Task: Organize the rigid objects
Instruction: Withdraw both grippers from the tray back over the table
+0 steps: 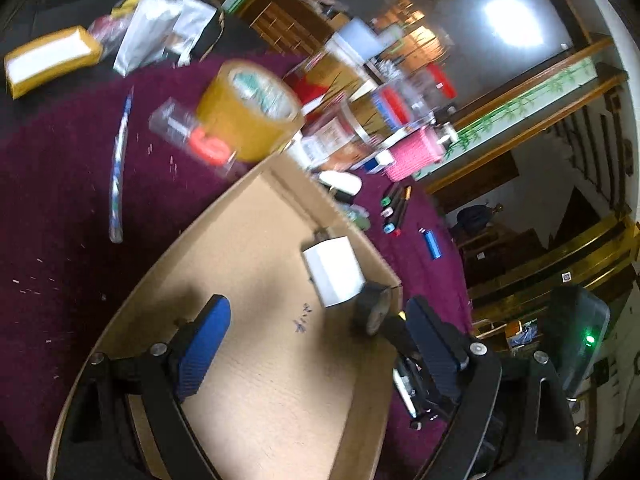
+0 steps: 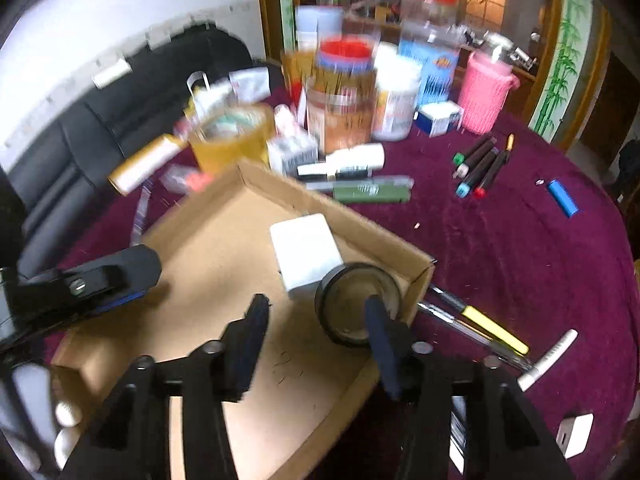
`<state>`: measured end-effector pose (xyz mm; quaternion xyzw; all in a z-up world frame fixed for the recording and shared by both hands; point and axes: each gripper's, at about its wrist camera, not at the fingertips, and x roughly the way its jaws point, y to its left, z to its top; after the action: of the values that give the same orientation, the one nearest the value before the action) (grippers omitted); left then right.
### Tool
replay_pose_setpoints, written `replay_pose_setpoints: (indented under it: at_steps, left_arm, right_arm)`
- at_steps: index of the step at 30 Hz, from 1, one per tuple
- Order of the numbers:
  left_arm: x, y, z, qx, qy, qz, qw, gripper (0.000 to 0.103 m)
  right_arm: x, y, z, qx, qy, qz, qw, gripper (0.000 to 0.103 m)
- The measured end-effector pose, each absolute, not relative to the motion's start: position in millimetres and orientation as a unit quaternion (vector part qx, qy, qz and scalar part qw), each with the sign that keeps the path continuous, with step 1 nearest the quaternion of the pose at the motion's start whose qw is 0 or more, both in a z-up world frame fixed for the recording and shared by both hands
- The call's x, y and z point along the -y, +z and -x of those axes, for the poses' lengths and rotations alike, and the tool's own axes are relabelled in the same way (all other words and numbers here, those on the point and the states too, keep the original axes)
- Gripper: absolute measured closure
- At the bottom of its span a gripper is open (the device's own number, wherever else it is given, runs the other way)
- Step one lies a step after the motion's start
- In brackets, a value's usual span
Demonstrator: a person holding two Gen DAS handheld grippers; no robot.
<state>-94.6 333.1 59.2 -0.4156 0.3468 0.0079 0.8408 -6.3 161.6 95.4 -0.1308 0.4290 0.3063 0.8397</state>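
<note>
A shallow cardboard box (image 2: 224, 240) lies on the purple tablecloth; it also shows in the left wrist view (image 1: 256, 248). Inside it are a white block (image 2: 304, 252) and a black tape roll (image 2: 360, 304), also seen in the left wrist view as the white block (image 1: 334, 272) and black roll (image 1: 372, 308). My right gripper (image 2: 316, 340) is open over the box, its right finger next to the black roll. My left gripper (image 1: 316, 344) is open over the box and empty; its finger shows in the right wrist view (image 2: 104, 276).
A brown tape roll (image 1: 250, 110), a blue-white pen (image 1: 120, 168), several markers (image 2: 478, 168), a blue lighter (image 2: 562, 198), a yellow pen (image 2: 492, 326), a white marker (image 2: 548, 360) and a green tube (image 2: 372, 192) lie around the box. Jars and a pink basket (image 2: 484, 92) stand behind.
</note>
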Motion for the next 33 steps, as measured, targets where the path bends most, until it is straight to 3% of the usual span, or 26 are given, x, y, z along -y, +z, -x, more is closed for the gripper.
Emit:
replay_pose_setpoints:
  at_steps: [3, 5, 8, 19, 33]
  left_arm:
    - [-324.7, 81.7, 107.9, -0.333, 0.02, 0.378, 0.864, 0.013]
    - [-310.6, 97.6, 117.9, -0.325, 0.025, 0.34, 0.882, 0.011]
    - [-286.4, 114.6, 128.8, -0.317, 0.018, 0.292, 0.902, 0.009]
    - [-185.6, 140.4, 140.8, -0.291, -0.011, 0.17, 0.941, 0.009]
    - [-123.0, 109.3, 124.2, -0.345, -0.001, 0.118, 0.931, 0.009]
  right_arm:
    - [-130.2, 123.1, 21.1, -0.39, 0.307, 0.1, 0.862, 0.038]
    - [-102.3, 138.1, 32.3, -0.353, 0.291, 0.088, 0.885, 0.021]
    - [-55.0, 146.0, 45.4, -0.308, 0.239, 0.075, 0.918, 0.008]
    - [81.6, 110.2, 37.6, -0.342, 0.133, -0.011, 0.93, 0.008]
    - [117.2, 101.7, 36.8, -0.293, 0.075, 0.004, 0.953, 0.008]
